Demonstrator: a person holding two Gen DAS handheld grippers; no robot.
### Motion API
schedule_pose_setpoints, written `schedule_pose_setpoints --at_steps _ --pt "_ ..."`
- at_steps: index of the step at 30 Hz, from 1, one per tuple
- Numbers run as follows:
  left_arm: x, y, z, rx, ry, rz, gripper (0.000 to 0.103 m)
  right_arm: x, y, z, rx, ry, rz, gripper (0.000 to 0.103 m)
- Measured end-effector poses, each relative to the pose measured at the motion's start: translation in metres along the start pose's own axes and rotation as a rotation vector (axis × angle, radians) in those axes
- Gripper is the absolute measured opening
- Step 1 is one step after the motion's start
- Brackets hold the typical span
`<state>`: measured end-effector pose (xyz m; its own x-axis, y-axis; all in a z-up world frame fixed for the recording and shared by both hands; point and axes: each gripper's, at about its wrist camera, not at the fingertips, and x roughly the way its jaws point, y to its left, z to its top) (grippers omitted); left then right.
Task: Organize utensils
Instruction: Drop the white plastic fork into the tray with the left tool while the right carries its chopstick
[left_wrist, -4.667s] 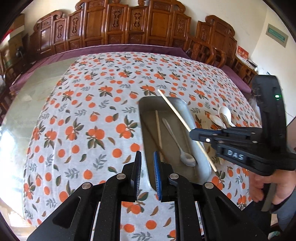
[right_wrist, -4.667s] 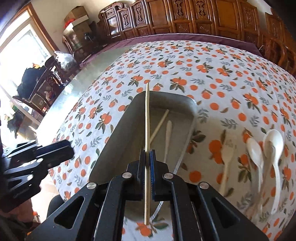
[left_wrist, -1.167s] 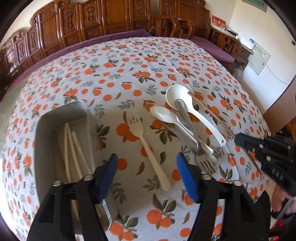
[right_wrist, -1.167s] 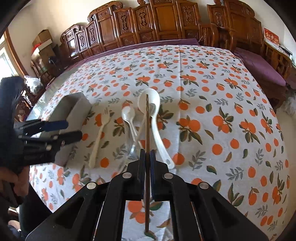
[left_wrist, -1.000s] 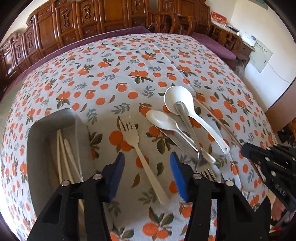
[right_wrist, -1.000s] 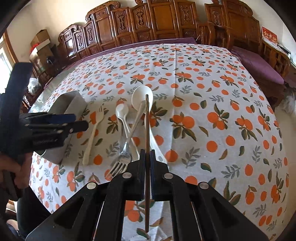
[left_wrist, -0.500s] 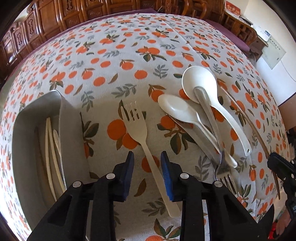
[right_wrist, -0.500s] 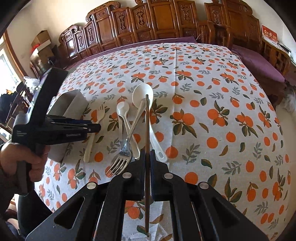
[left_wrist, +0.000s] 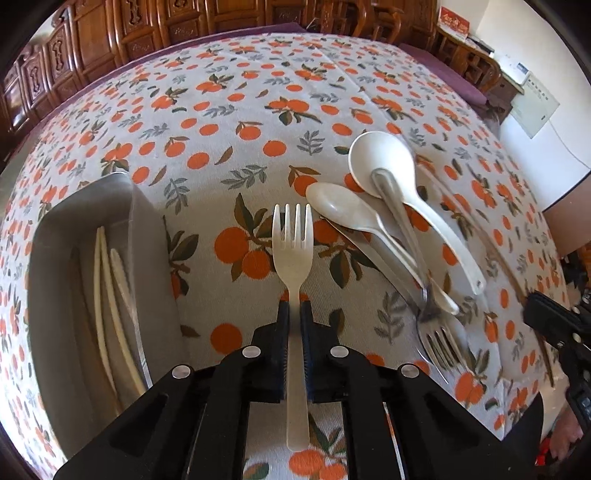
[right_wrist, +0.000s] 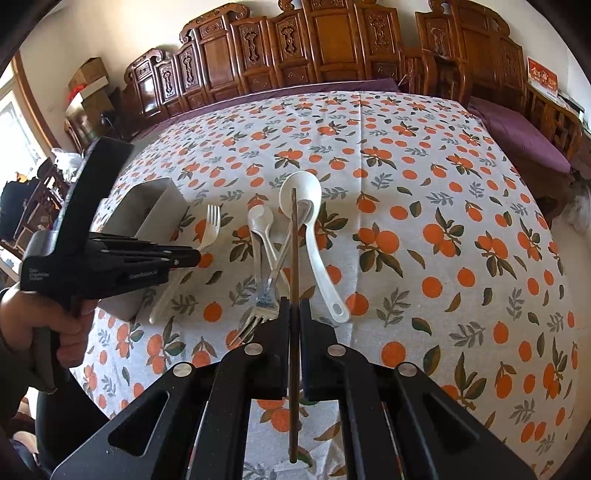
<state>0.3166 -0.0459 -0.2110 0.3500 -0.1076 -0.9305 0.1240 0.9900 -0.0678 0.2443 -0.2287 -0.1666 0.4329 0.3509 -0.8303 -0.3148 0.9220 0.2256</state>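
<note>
Utensils lie in a small bunch on the tablecloth (left_wrist: 258, 122) with its orange fruit print, just beside the metal tray (left_wrist: 55, 236). The tray is the landmark here. Some pale chopsticks (left_wrist: 107, 295) already lie inside it, so part of the tidying looks done.

The left gripper (left_wrist: 294, 314) has its jaws shut tight on the handle of the cream fork (left_wrist: 293, 251). The fork lies just to the right of the tray, tines pointing away, and seems to rest on the cloth. The right gripper (right_wrist: 293, 310) has its jaws closed on a dark chopstick (right_wrist: 293, 258), which sticks out past both ends of the jaws.

Farther from the tray lie a big white spoon (left_wrist: 384, 166), a small white spoon (left_wrist: 340, 206) and a metal fork (left_wrist: 439, 343). The metal fork's handle rests in the big spoon's bowl and crosses the small spoon's handle. These three are not put away yet, so I think about half the job is left.

The tray's wall stands up on the side near the cream fork, so the fork would need to rise over that edge to go in. The cloth past the tray and the spoons is bare, with lots of room to move. The two grippers are close to each other near the pile, so they could bump. The table's near edge is close below them. Wooden chairs (right_wrist: 332, 48) stand far off behind the table.
</note>
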Motion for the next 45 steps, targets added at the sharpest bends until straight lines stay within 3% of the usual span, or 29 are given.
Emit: schedule_pose_setpoints --at_steps 14,24,33,45 --pt "-0.08 0.02 -0.021 -0.011 -0.14 -0.016 0.005 -0.002 0.042 0.005 -0.047 -0.014 0.038 0.006" --pt "-0.11 0.056 -0.029 -0.059 -0.197 -0.002 0.006 0.001 0.072 0.014 -0.09 -0.016 0.065 0.006" --pt "-0.114 0.083 -0.033 -0.097 -0.212 0.02 0.006 0.004 0.083 0.018 -0.101 -0.015 0.077 0.006" --pt "-0.081 0.125 -0.034 -0.15 -0.153 0.071 0.006 0.01 0.09 0.017 -0.11 -0.001 0.088 0.006"
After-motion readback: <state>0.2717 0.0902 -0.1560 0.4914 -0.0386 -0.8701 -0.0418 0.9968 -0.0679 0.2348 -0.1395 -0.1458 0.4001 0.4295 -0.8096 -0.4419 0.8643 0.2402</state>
